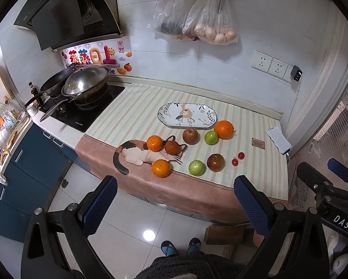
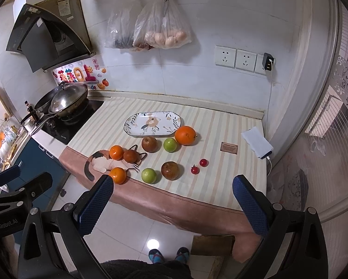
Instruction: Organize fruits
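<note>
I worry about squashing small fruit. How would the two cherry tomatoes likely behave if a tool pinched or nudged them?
The cherry tomatoes are round and glossy, so a nudge would probably send them rolling across the flat striped cloth. They look tiny beside the wide-open right tool, so they may slip out of a pinch. Their thin skin probably bruises or splits under a hard squeeze.

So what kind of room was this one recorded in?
A home kitchen, most likely: a black slanted range hood over a steel lidded wok on the black glass hob, beside a striped cloth-covered counter.
</note>
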`<state>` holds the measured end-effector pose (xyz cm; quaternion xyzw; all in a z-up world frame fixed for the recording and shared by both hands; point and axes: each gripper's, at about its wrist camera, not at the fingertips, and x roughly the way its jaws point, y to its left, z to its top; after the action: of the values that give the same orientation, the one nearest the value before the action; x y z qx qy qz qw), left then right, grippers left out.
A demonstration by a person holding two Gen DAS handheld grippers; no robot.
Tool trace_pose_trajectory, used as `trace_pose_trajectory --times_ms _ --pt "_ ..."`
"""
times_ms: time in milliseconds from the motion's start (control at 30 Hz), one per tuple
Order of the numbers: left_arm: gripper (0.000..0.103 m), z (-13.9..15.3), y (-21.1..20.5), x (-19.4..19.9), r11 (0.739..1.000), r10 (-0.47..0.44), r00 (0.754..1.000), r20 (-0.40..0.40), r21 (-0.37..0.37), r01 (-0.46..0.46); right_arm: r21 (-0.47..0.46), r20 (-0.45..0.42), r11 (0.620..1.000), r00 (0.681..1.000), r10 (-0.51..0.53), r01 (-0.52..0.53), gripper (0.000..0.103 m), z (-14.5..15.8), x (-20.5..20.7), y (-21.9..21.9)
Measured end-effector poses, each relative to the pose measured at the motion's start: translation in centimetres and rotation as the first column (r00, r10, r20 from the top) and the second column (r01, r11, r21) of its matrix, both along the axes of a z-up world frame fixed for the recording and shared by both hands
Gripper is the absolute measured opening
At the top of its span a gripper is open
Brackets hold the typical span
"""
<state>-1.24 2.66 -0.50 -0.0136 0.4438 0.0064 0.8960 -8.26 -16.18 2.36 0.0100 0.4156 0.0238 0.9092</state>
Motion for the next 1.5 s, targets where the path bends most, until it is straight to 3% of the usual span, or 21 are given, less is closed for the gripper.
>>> trace_pose_trajectory --times_ms 167,267,433,533,700,833,1100,1233,1500 --pt "0.103 0.0 1.4 1.9 0.999 0.042 0.999 0.027 0.027 -0.042 0.079 -0.008 0.996 0.999 -0.044 0.045 0.103 -1.1 2.4 -0.2" --pt "0.103 -1.4 2.7 5.3 0.996 0.068 0.998 0.016 0.058 -0.069 0.11 -0.017 0.991 0.997 -0.07 0.072 0.103 -2.6 4.5 -0.5" --pt "0.103 -5.7 3.9 10.4 0.992 0.077 0.995 -0.066 0.104 -0.07 0.098 -0.052 0.989 0.993 -0.108 0.113 0.103 -6.2 8.4 -0.6" --pt "0.103 -8.6 3.6 13.7 0.992 0.068 0.988 -0.142 0.118 -0.051 0.095 -0.118 0.987 0.986 -0.12 0.131 0.103 -9.1 11.3 -0.9" --pt "0.103 -13.5 2.1 19.6 0.997 0.037 0.962 -0.27 0.081 -0.015 0.098 -0.216 0.985 0.969 -0.121 0.145 0.103 -14.3 17.0 -2.3" --pt "0.103 -16.7 0.4 25.1 0.999 0.026 0.935 -0.354 0.054 -0.007 0.125 -0.288 0.979 0.95 -0.118 0.159 0.103 -18.5 22.9 -4.2" --pt "0.101 -25.1 -2.5 35.9 0.998 0.013 0.826 -0.564 -0.045 -0.046 0.198 -0.448 0.961 0.89 -0.09 0.196 0.103 -27.1 36.5 -6.9" --pt "0.098 -28.8 -3.3 38.9 0.995 0.004 0.773 -0.634 -0.074 -0.066 0.182 -0.503 0.966 0.862 -0.069 0.184 0.103 -30.7 41.5 -6.8" --pt "0.098 -33.1 -4.2 41.3 0.995 -0.012 0.712 -0.703 -0.082 -0.064 0.156 -0.592 0.978 0.806 -0.019 0.137 0.103 -35.5 45.9 -5.4"
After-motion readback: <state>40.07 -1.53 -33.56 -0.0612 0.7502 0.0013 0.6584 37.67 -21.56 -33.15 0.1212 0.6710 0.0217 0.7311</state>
